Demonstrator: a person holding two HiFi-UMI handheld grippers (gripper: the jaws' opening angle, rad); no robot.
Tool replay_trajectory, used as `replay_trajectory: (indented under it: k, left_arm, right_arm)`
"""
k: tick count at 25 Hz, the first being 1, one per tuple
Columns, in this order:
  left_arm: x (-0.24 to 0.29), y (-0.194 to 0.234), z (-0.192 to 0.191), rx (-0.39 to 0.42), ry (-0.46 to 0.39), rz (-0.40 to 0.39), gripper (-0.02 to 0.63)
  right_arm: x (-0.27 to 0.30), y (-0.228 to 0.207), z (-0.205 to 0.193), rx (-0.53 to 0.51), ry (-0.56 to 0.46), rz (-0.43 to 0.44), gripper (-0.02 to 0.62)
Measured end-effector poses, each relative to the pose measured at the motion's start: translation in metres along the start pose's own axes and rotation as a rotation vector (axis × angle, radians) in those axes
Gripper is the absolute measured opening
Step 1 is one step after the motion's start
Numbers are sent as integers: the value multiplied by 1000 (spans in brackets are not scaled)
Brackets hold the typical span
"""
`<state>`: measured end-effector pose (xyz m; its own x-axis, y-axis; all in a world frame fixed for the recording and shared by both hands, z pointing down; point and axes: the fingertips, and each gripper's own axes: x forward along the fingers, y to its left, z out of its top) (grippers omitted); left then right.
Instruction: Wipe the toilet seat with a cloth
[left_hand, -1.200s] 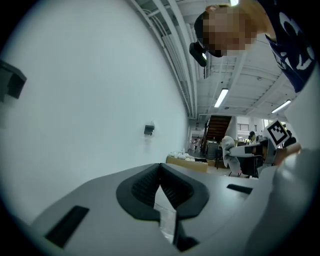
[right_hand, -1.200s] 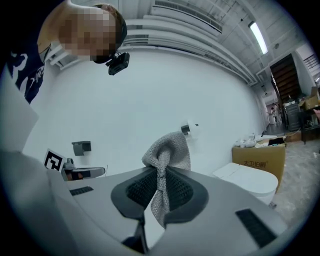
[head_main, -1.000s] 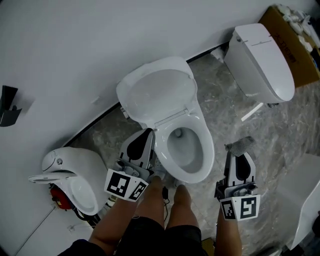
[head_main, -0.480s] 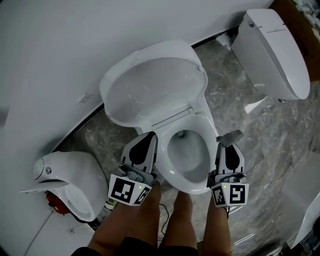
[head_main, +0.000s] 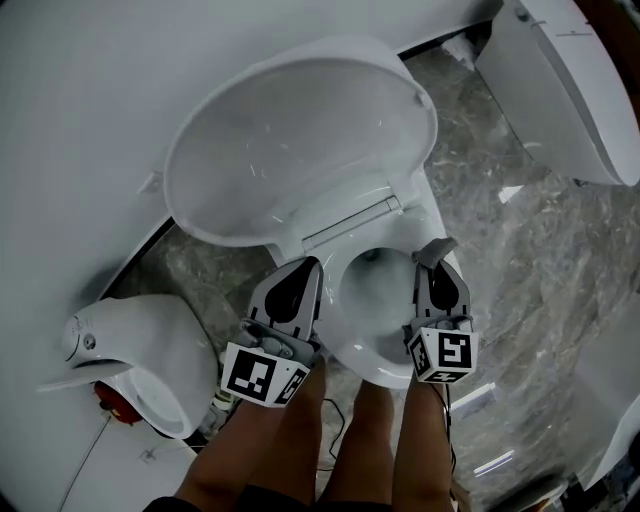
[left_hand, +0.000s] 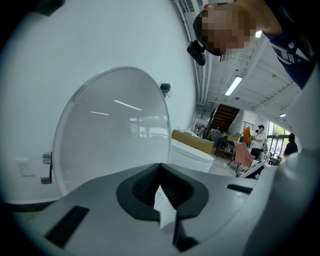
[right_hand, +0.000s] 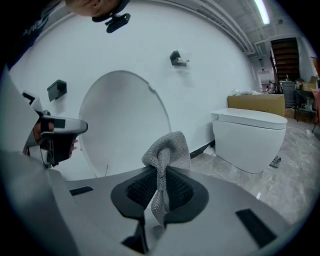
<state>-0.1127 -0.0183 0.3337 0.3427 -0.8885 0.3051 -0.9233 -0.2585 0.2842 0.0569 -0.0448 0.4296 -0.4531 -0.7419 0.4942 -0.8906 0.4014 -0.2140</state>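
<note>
Right gripper view: nubby grey cloth (right_hand: 167, 147) pinched in right tool (right_hand: 161, 169), ribbed pads (right_hand: 138, 192).

Head view overhead, gripper views low — sharing toilet lid (head_main: 300, 140)

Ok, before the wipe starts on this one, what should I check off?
1. The grey knitted cloth is clamped in the right gripper: ok.
2. The white oval toilet lid is raised off the seat: ok.
3. The white toilet seat ring is down, with nothing lying on it: ok.
4. The left gripper is shut, empty, beside the seat: ok.
5. Cloth touching the seat: cannot tell.
</note>
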Motion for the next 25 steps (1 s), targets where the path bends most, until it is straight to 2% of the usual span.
replay_trajectory:
  k: [6, 14, 19, 25]
  left_arm:
    - [4, 5, -16, 3, 24, -5, 12]
    - [14, 14, -28, 14, 45, -6, 12]
    - [12, 22, -29, 19, 53, 0, 12]
    - [7, 36, -30, 23, 52, 22, 12]
  right_arm:
    - [27, -8, -37, -84, 94, -26, 57]
    - [48, -29, -57, -78, 146, -84, 58]
    - [70, -20, -66, -103, 182, -33, 58]
    - [89, 12, -70, -128, 198, 76, 57]
